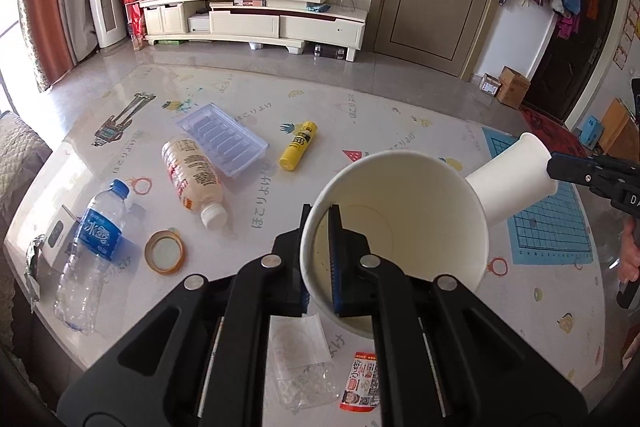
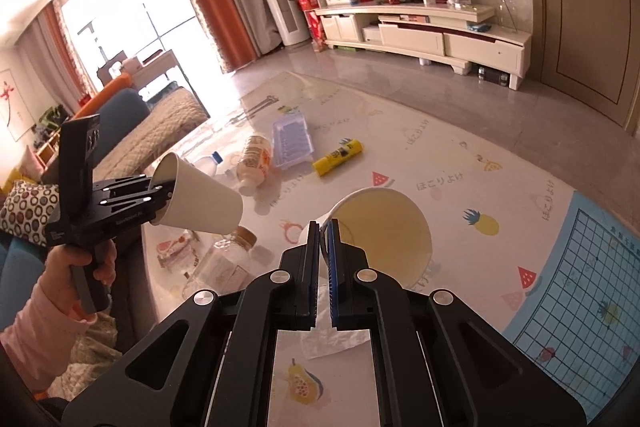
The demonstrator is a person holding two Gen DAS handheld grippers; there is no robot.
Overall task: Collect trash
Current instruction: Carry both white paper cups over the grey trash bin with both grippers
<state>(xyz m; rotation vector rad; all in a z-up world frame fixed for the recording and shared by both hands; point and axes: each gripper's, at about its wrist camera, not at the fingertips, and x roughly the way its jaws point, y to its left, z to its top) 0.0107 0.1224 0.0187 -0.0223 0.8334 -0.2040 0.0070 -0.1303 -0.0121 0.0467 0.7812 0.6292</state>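
My left gripper is shut on the rim of a white paper cup, held above the table with its mouth toward the camera; the cup shows empty. It also shows in the right wrist view. My right gripper is shut on the rim of a second white paper cup, also empty. In the left wrist view that cup is tilted close beside the left cup, held by the right gripper.
On the patterned table lie a water bottle, a milk-tea bottle, a clear plastic tray, a yellow glue stick, a tape roll, a clear wrapper and a red snack packet. A glass jar lies near the left edge.
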